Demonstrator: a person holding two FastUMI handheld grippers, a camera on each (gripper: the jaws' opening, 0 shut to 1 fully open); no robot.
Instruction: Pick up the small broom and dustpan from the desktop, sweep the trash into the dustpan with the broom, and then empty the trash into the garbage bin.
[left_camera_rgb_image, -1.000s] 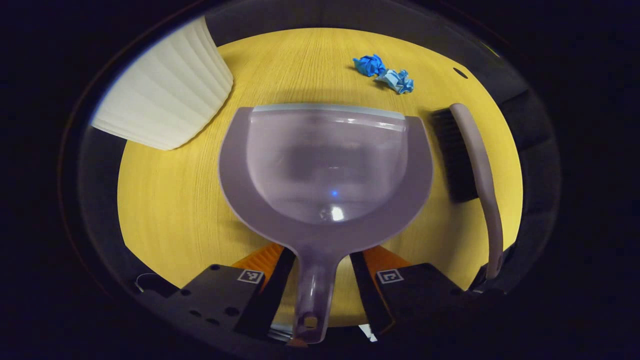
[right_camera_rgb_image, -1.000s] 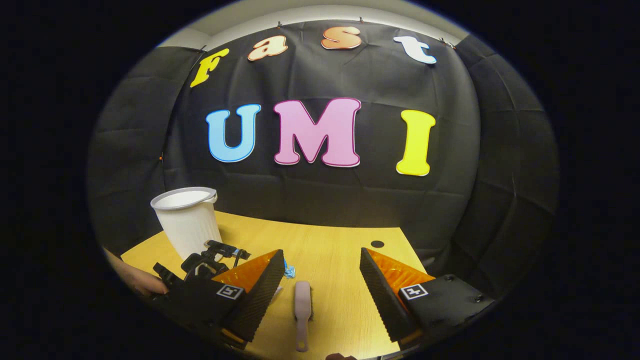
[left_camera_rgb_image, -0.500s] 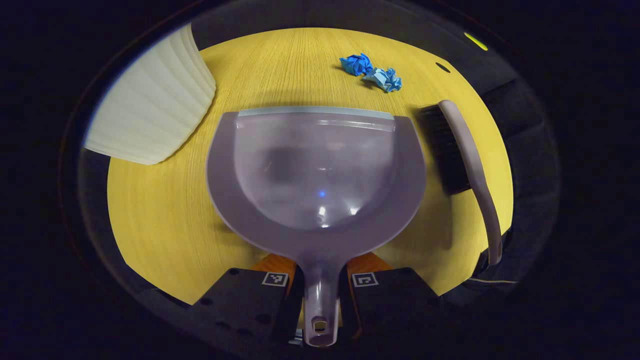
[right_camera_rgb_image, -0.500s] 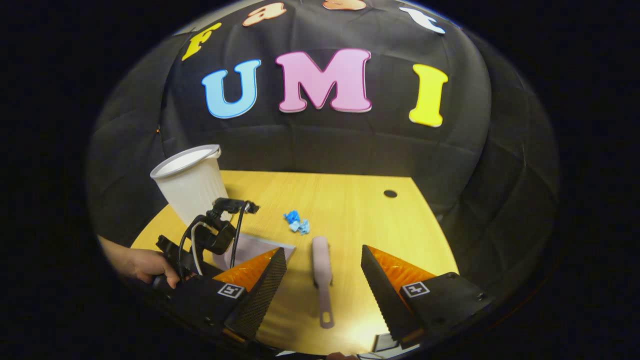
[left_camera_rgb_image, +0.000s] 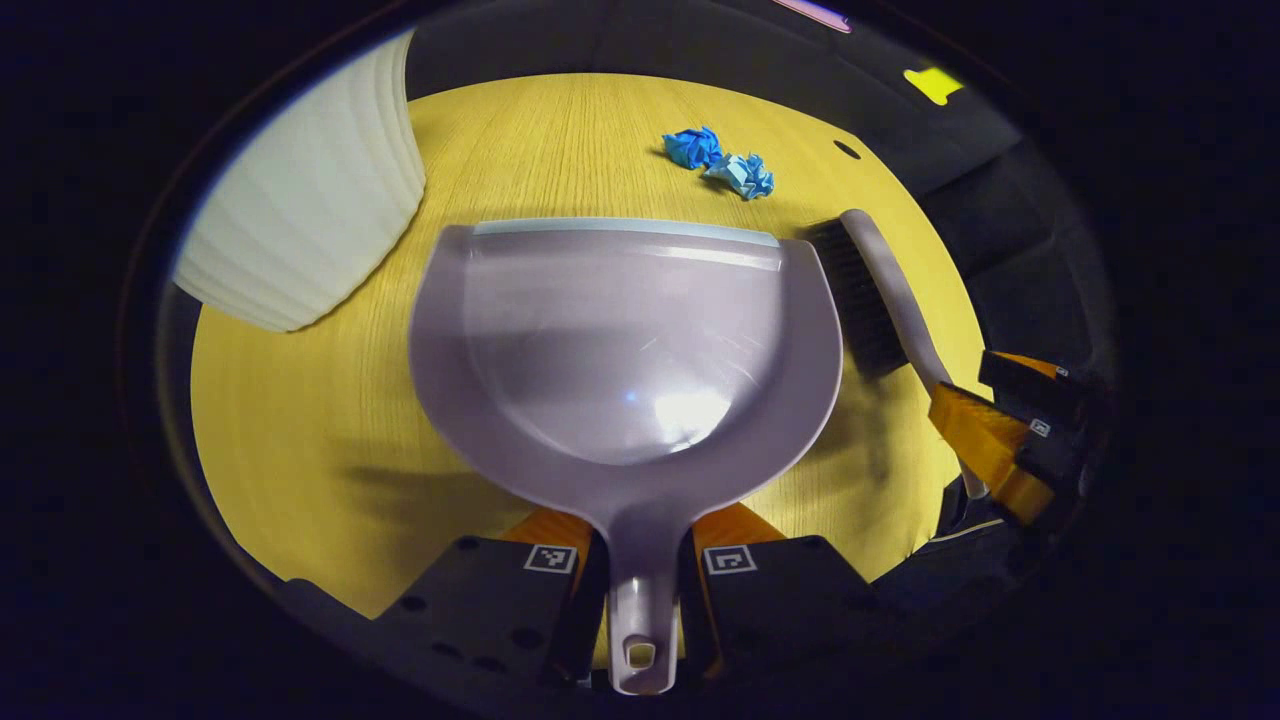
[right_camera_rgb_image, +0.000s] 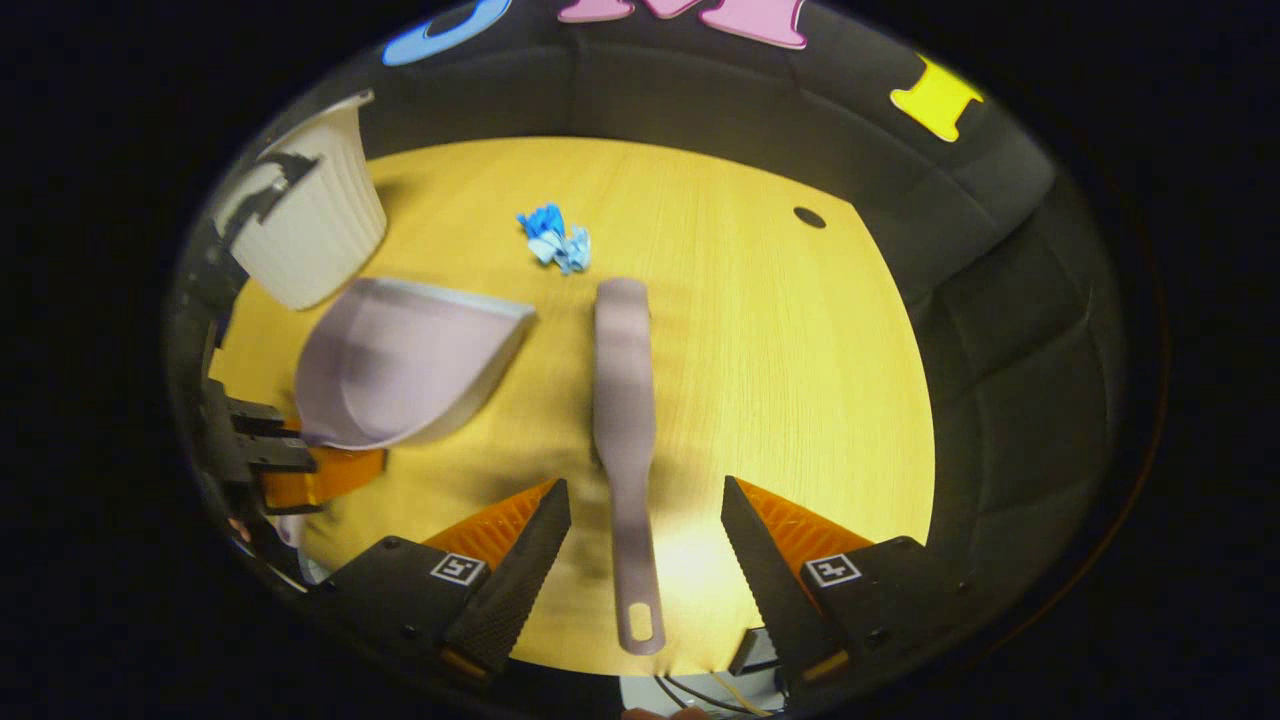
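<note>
We see the dustpan (left_camera_rgb_image: 625, 340) low over the yellow desktop (left_camera_rgb_image: 300, 420), its handle clamped between both fingers of the left gripper (left_camera_rgb_image: 640, 590). Just to its right lies the small broom (right_camera_rgb_image: 622, 400), flat on the desk; the right gripper (right_camera_rgb_image: 645, 560) hangs spread wide, one finger on either side of the broom's handle, neither touching it. Beyond the dustpan's far lip sit two crumpled blue paper scraps (left_camera_rgb_image: 720, 162). The white ribbed garbage bin (left_camera_rgb_image: 300, 220) stands at the far left.

No readable text, label, brand or number on anything here.
</note>
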